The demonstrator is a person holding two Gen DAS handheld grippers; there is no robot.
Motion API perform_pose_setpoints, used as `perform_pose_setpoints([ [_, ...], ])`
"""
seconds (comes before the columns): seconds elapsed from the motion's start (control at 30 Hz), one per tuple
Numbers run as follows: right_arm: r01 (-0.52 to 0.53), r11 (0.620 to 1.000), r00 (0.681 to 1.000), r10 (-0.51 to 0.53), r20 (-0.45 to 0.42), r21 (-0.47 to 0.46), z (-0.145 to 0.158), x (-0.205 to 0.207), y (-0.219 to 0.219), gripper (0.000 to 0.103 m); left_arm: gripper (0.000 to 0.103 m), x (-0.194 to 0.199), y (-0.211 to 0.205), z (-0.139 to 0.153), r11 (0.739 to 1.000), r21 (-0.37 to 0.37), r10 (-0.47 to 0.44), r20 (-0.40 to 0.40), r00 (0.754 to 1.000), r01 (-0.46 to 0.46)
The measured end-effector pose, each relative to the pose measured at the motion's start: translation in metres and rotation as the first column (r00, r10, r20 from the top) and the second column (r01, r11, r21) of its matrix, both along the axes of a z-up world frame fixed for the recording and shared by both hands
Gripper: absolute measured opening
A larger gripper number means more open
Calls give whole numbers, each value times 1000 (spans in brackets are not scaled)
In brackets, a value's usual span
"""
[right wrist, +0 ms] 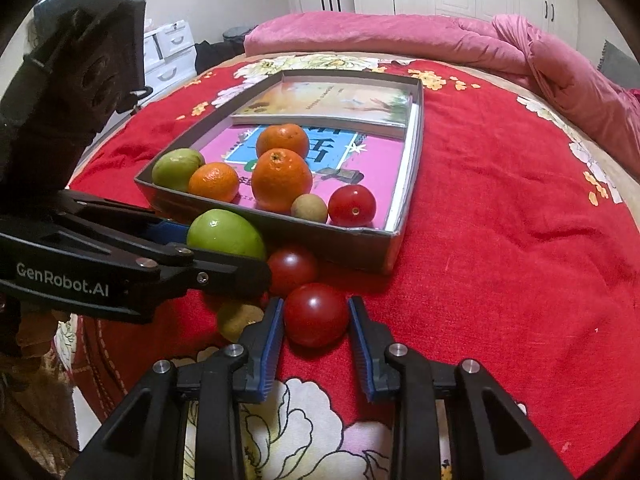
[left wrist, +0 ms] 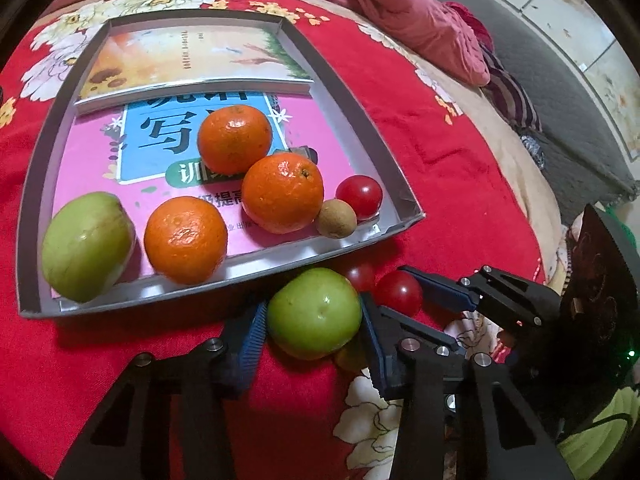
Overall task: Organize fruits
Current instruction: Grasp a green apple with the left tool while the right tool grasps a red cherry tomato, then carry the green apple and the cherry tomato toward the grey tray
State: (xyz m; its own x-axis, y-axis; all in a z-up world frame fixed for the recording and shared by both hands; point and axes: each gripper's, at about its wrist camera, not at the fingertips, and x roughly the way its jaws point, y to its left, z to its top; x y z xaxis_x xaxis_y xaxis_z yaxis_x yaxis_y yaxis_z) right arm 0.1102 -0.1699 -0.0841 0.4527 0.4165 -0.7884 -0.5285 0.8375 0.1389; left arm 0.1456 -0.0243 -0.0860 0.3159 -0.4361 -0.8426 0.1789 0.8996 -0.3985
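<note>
A grey shallow box [left wrist: 352,108] [right wrist: 344,236] on the red bedspread holds books, three oranges [left wrist: 236,138], a green fruit [left wrist: 86,246], a small brown fruit [left wrist: 337,218] and a red tomato [left wrist: 359,197]. My left gripper [left wrist: 314,316] is shut on a green apple [left wrist: 314,312] [right wrist: 226,234] just in front of the box. My right gripper [right wrist: 316,316] is open around a red tomato [right wrist: 316,314] [left wrist: 400,292] on the bedspread, its pads close to both sides. A second tomato [right wrist: 292,268] and a small yellowish fruit [right wrist: 236,318] lie beside it.
A pink quilt [right wrist: 400,36] is bunched along the far side of the bed. The red flowered bedspread [right wrist: 500,240] stretches to the right of the box. White drawers [right wrist: 168,56] and wardrobes stand beyond the bed. The bed edge drops off at lower left in the right wrist view.
</note>
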Motion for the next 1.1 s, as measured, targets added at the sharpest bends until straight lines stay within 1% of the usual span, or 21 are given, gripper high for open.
perform_pose_setpoints([
  [0.13, -8, 1000, 1000, 8, 13, 15, 6, -3, -3, 33, 46, -8, 7, 9, 1000, 1, 13, 14, 1000, -14],
  [0.2, -8, 1000, 1000, 8, 19, 19, 9, -4, -3, 33, 46, -12, 13, 16, 1000, -11, 23, 21, 1000, -22],
  [0.43, -14, 998, 999, 11, 49, 57, 26, -8, -4, 33, 46, -21, 38, 49, 997, -22, 73, 89, 993, -71],
  [0.67, -16, 997, 997, 10, 76, 78, 40, -10, -2, 33, 46, -24, 56, 71, 993, -15, 117, 143, 983, -116],
  [1.1, 0, 994, 992, -14, 128, 107, 63, -4, 0, 33, 46, -20, 71, 86, 983, -17, 184, 182, 966, -184],
])
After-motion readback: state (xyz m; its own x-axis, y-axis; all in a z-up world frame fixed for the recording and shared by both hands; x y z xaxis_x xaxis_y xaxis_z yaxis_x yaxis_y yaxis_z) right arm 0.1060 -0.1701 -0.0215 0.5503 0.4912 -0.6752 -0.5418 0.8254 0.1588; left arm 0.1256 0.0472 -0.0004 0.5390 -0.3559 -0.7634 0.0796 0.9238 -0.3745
